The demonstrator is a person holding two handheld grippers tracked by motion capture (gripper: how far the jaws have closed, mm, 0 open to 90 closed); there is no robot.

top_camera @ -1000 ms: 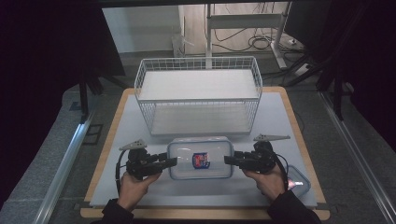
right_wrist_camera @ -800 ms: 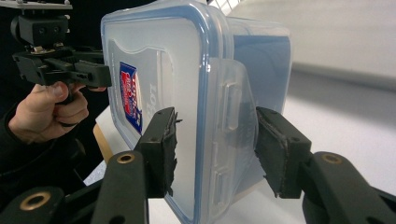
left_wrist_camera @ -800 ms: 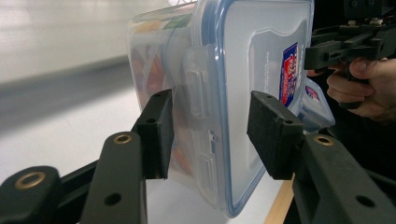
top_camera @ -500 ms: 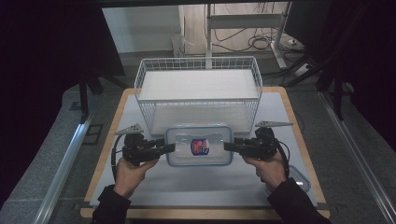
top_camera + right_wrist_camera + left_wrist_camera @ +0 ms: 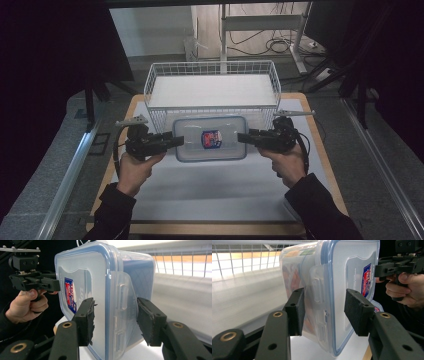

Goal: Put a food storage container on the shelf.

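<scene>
- The label (image 5: 211,138) on the lid of the plastic container (image 5: 210,150) is too small to read in the high view; in the left gripper view the far gripper's jaw covers part of it.
- In the left gripper view the container's bottom corner runs off the lower edge, and its contents show as an orange blur through the wall.
- In the high view the container hides the lower front wires of the white wire basket (image 5: 212,70) behind it.
- Where the pads meet the container's end latches is hidden from above by the jaws.
- In the high view both sleeves are cut off by the bottom edge, below the container.
</scene>
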